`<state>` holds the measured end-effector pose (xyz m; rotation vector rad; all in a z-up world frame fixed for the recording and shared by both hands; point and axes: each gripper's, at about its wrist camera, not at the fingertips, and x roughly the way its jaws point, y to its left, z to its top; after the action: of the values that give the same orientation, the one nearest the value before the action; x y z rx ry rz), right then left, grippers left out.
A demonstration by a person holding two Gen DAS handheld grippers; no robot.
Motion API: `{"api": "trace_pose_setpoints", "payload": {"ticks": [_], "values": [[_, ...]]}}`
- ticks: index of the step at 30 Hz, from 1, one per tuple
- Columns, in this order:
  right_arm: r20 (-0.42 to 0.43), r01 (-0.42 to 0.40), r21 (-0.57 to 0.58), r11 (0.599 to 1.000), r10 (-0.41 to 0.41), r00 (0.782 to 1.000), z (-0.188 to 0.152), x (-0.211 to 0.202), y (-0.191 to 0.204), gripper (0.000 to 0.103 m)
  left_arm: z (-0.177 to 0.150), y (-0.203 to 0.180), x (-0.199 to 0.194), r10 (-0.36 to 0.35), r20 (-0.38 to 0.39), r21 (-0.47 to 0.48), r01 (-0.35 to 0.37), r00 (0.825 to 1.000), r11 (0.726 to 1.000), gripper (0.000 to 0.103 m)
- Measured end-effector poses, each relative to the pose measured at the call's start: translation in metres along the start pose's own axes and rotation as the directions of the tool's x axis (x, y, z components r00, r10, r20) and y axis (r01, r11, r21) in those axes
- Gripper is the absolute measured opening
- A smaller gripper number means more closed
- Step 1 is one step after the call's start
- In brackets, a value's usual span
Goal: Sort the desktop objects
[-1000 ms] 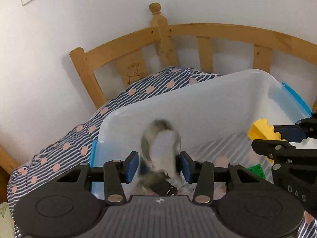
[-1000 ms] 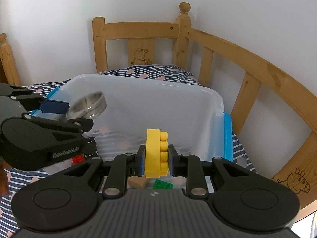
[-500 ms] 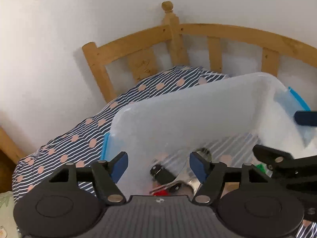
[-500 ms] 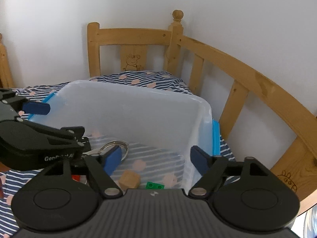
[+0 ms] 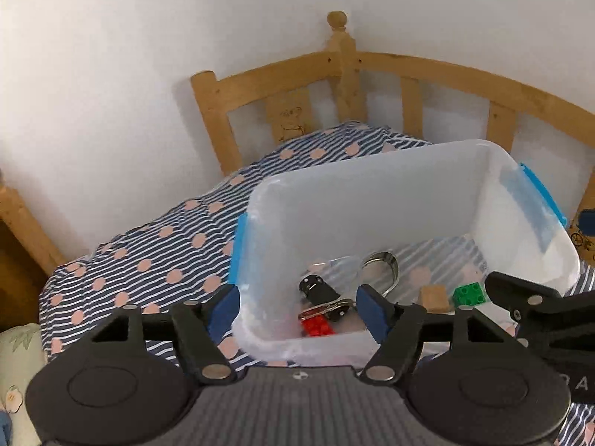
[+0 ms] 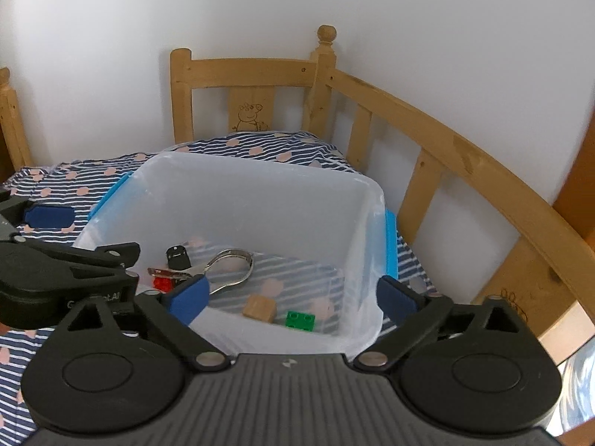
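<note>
A clear plastic bin (image 5: 372, 193) (image 6: 260, 200) with blue latches sits on the striped bedsheet. Inside lie a metal ring-shaped tool (image 5: 383, 265) (image 6: 232, 265), a black piece (image 5: 314, 286) (image 6: 177, 256), a red brick (image 5: 318, 327) (image 6: 161, 283), a wooden cube (image 5: 433, 297) (image 6: 260, 307) and a green brick (image 5: 470, 293) (image 6: 300, 320). My left gripper (image 5: 297, 306) is open and empty at the bin's near wall. My right gripper (image 6: 292, 297) is open and empty over the bin's near edge. The yellow brick is not visible.
A wooden bed rail (image 6: 446, 148) (image 5: 409, 70) runs behind and to the right of the bin, against a white wall. The striped sheet (image 5: 148, 256) spreads to the left. A pale cushion (image 5: 15, 371) lies at the lower left.
Both grippers have opened and pulled back. The metal ring tool left the left gripper and lies in the bin. The yellow brick left the right gripper and is out of sight.
</note>
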<state>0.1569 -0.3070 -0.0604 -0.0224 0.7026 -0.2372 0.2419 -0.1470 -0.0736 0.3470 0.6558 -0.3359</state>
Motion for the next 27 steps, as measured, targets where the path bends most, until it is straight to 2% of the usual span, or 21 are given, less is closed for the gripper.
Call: {"api": "trace_pose_setpoints", "payload": {"ticks": [3,10,18,27], "values": [[-0.005,-0.001,0.015,1.000,0.001,1.000,-0.004,-0.007,-0.001,0.102,-0.004,0.001,-0.008,0.004,0.014,0.014,-0.004,1.000,1.000,0.076],[-0.014,0.010,0.012,1.000,-0.010,1.000,-0.008,-0.018,0.003,0.103,-0.014,0.008,-0.020,-0.022,0.013,-0.021,0.022,1.000,1.000,0.077],[-0.019,0.007,-0.037,0.999,-0.007,1.000,-0.008,-0.027,0.007,0.103,-0.019,0.009,-0.029,-0.030,0.021,0.004,0.030,0.999,1.000,0.077],[-0.005,-0.001,-0.063,0.998,0.000,1.000,0.019,-0.032,0.002,0.103,0.009,0.015,-0.038,-0.027,0.046,-0.007,0.028,0.999,1.000,0.077]]}}
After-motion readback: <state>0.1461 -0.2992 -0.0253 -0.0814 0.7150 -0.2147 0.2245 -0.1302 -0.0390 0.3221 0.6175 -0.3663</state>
